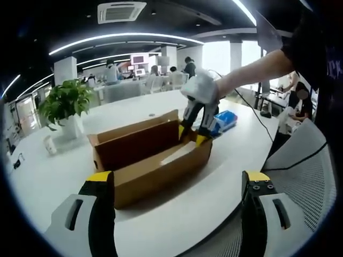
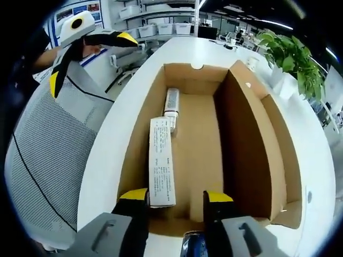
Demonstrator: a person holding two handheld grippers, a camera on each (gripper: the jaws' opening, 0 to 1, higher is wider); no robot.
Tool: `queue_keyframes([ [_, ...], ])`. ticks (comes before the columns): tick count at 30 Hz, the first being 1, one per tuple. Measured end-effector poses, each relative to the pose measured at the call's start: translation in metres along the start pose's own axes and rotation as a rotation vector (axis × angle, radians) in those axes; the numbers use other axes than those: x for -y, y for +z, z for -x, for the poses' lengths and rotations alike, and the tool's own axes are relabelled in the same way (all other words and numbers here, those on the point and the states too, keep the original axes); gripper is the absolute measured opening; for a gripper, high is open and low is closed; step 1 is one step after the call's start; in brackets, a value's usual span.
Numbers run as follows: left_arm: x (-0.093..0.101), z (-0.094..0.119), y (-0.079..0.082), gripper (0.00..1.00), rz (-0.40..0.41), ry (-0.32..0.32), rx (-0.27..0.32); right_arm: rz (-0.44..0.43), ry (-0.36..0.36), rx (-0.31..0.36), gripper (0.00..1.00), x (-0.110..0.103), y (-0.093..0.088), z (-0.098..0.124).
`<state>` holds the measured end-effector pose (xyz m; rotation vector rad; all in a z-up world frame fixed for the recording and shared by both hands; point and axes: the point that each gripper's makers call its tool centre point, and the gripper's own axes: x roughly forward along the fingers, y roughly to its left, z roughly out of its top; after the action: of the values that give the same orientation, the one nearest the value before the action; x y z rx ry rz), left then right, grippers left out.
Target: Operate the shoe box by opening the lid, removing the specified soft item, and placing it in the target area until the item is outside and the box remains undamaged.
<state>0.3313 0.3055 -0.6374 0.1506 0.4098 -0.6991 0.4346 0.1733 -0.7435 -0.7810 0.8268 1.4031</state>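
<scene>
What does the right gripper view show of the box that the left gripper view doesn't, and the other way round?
Right gripper view alone: the box's floor, with a long white carton and a small tube beyond it. Left gripper view alone: the box's outer front wall, a blue pack behind it, and the right tool dipping over the rim. Both: the open box, the white table, the plant.

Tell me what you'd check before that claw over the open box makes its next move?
1. Lid open: ok, the cardboard box has its flap standing up.
2. Something inside to take: ok, a long white carton and a white tube lie along one wall.
3. Which of them is the soft item: cannot tell.
4. Right claw open: ok, jaws apart at the box's near end.
5. Left claw out of the way: ok, back from the box, jaws apart.
6. Box undamaged: ok, no tears seen.
</scene>
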Motion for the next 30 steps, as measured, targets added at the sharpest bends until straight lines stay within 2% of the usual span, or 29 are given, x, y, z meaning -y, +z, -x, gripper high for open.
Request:
queue_keyframes([
  [16,-0.001,0.0,0.0,0.98,-0.003,0.008,0.0,0.026,0.024,0.062,0.36,-0.009,0.025,-0.012],
  [30,-0.001,0.001,0.002,0.97,0.001,0.011,0.003,0.045,0.027,0.092,0.31,-0.011,0.03,-0.022],
])
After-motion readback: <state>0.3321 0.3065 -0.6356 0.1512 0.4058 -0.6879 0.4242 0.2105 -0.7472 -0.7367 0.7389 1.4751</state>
